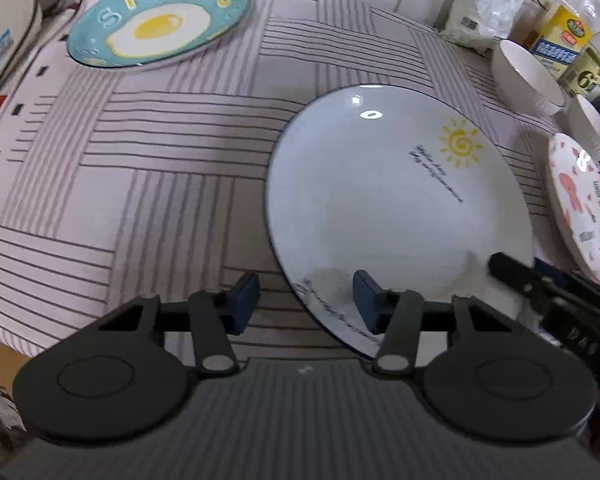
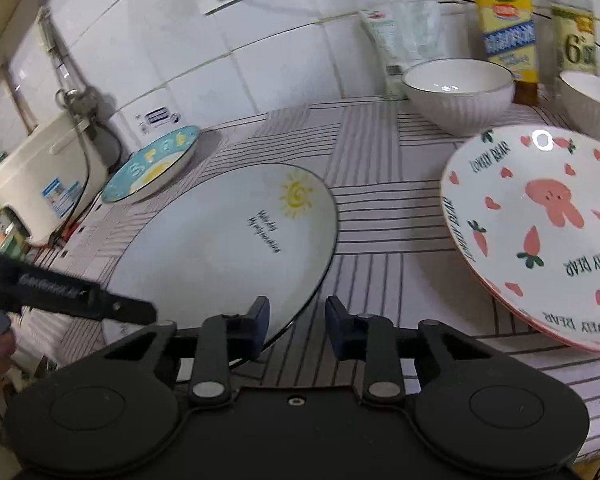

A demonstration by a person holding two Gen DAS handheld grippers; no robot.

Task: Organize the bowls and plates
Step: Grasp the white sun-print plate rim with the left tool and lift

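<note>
A large white plate with a sun drawing (image 1: pixel 396 208) (image 2: pixel 228 236) lies flat on the striped tablecloth. My left gripper (image 1: pixel 306 300) is open, straddling its near left rim. My right gripper (image 2: pixel 296 322) is open at its near right rim, holding nothing. A teal fried-egg plate (image 1: pixel 158 20) (image 2: pixel 152 168) lies far left. A pink "Lovely Bear" plate (image 2: pixel 540 232) (image 1: pixel 584 204) sits at the right. Two white bowls (image 2: pixel 458 94) (image 2: pixel 592 100) stand behind it; they also show in the left wrist view (image 1: pixel 528 78) (image 1: pixel 592 128).
A white rice cooker (image 2: pixel 44 176) stands at the far left against the tiled wall. Bottles (image 2: pixel 508 28) (image 1: pixel 560 36) and a white bag (image 1: pixel 480 4) line the back right. The striped tablecloth (image 1: pixel 140 160) covers the table, its front edge near my grippers.
</note>
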